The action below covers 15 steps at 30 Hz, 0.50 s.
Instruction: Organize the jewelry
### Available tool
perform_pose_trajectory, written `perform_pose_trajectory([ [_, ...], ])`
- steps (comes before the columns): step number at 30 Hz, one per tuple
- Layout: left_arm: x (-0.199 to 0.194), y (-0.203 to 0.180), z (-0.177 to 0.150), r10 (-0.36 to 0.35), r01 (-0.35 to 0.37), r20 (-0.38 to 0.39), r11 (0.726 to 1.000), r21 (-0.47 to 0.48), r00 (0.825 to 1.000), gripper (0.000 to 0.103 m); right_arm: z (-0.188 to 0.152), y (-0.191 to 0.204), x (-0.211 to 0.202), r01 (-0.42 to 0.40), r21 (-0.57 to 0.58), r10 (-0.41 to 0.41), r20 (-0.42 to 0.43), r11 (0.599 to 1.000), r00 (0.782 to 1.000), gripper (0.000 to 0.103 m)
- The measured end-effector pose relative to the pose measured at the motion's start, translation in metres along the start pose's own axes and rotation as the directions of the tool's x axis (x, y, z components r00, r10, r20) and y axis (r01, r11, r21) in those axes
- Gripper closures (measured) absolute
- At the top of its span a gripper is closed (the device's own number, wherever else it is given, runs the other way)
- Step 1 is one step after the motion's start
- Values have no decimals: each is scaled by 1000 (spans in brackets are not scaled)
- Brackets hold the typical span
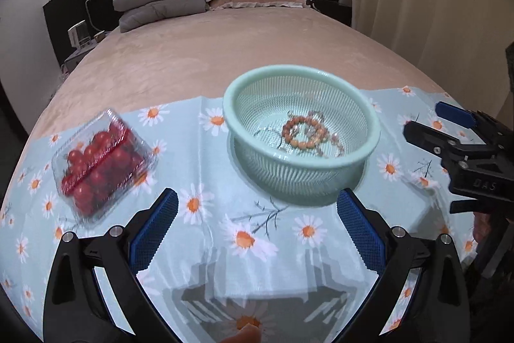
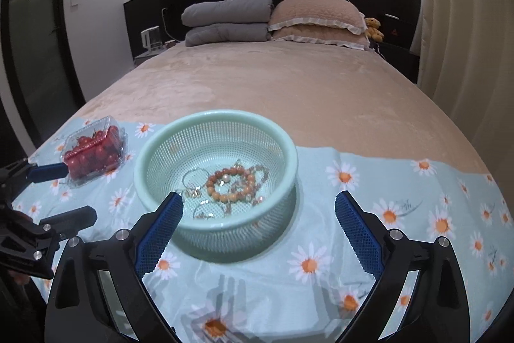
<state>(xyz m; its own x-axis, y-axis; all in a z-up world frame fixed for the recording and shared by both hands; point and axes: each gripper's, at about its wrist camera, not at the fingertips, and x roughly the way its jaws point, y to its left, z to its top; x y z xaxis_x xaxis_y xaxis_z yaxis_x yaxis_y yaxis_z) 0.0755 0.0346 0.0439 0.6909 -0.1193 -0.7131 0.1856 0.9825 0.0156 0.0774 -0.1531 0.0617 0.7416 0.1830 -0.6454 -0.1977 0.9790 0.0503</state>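
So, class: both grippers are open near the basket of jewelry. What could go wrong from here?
1. The beaded bracelet lies tangled among thin hoops and chains, so lifting it may drag others along.
2. The light mesh basket could tip or slide on the cloth.
3. The tomato box sits near the left gripper.

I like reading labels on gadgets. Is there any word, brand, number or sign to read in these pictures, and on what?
"DAS" – raised letters on the black body of the right gripper, seen from the left wrist view; any further letters are cut off.
A red triangle sign on the dark headboard panel, too small to read.
The tomato box, the green basket and the daisy cloth show no text.
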Motion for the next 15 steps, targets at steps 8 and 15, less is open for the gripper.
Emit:
perform_pose_trajectory([
  [8, -23, -17, -65, 117, -118, 64, 993, 12, 991, 6, -85, 14, -21, 106, -39, -109, -70, 994, 992, 10],
  [15, -56, -34, -95, 208, -208, 85, 978, -3, 974, 6, -123, 20, -55, 96, 37, -93, -74, 995, 993, 10],
])
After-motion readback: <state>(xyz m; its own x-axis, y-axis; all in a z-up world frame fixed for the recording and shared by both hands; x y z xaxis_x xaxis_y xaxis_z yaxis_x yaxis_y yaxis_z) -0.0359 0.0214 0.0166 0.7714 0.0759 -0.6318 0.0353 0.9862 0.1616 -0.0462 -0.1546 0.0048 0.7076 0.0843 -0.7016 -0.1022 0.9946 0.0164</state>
